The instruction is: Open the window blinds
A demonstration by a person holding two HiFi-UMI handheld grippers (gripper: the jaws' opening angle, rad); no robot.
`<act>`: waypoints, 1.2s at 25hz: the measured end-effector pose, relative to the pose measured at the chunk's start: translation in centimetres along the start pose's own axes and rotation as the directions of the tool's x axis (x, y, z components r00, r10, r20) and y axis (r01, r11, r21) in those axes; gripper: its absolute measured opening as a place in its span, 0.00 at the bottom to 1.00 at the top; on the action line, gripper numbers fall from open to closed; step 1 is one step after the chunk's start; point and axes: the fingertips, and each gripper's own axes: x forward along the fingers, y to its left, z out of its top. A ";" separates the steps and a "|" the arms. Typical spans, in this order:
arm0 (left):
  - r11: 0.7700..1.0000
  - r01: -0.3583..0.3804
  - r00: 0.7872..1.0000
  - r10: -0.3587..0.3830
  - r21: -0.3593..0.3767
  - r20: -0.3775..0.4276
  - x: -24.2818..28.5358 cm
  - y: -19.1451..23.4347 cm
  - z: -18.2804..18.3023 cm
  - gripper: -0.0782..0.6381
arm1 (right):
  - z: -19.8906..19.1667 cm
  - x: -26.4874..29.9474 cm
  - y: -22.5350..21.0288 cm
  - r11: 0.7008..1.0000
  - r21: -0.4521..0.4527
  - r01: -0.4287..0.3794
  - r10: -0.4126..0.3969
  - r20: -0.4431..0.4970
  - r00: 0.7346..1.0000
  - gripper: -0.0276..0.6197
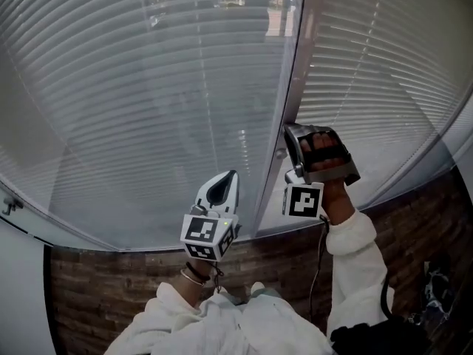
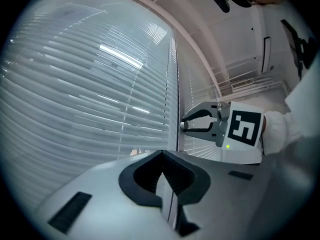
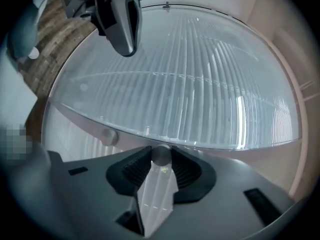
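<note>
Nearest, the left hand-held gripper (image 2: 162,170) is closed and empty. Beside it, the right hand-held gripper (image 2: 184,125) stands parted around a small round grey knob (image 3: 161,155) on the pale window frame post (image 1: 284,87); squeeze it squarely before twisting. Beyond, the white slatted window blinds (image 1: 148,87) hang shut behind glass; a second knob (image 3: 107,135) sits near.

- an indoor room beside a big window; office or home, cannot tell
- pale slatted window blinds (image 1: 148,87) span 9 to 3 o'clock, split by a window frame (image 1: 292,87) near 1 o'clock
- a bare brick wall (image 1: 111,287) below, at 7 o'clock
</note>
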 end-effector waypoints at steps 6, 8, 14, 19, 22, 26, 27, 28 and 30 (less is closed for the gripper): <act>1.000 0.005 1.000 -0.005 0.020 0.008 0.0 -0.3 0.3 0.11 | -0.5 0.1 -0.3 0.982 0.187 -0.001 0.009 -0.039 0.999 0.25; 1.000 0.002 1.000 -0.002 0.018 0.011 -0.1 0.0 0.3 0.11 | -0.5 0.1 -0.5 0.956 0.293 -0.010 0.019 -0.029 0.999 0.25; 1.000 0.016 1.000 -0.017 0.018 0.017 0.1 -0.2 0.3 0.11 | -0.9 0.4 -0.8 0.780 0.625 -0.038 0.046 0.002 0.999 0.24; 1.000 0.019 0.999 -0.019 0.013 0.030 0.0 -0.2 0.9 0.11 | -1.3 0.4 -1.2 0.515 0.857 -0.036 0.027 0.026 0.999 0.24; 1.000 0.013 0.999 -0.013 0.009 0.038 -0.2 -0.1 1.4 0.11 | -1.7 0.4 -1.3 0.242 0.969 -0.057 -0.009 0.061 0.998 0.24; 1.000 0.029 0.999 -0.029 0.003 0.036 -0.6 0.0 0.8 0.11 | -2.4 0.5 -1.1 -0.192 0.973 -0.127 -0.073 0.115 0.991 0.24; 0.999 0.034 0.999 -0.034 0.003 0.036 -0.7 0.0 0.6 0.11 | -2.6 0.5 -1.0 -0.279 0.950 -0.143 -0.092 0.121 0.988 0.24; 0.999 0.036 0.999 -0.036 0.003 0.036 -0.8 0.0 0.5 0.11 | -2.7 0.5 -1.0 -0.357 0.921 -0.157 -0.110 0.125 0.986 0.24; 0.999 0.034 0.999 -0.034 0.000 0.035 -1.0 0.2 0.4 0.11 | -2.9 0.5 -1.0 -0.517 0.835 -0.190 -0.149 0.131 0.980 0.24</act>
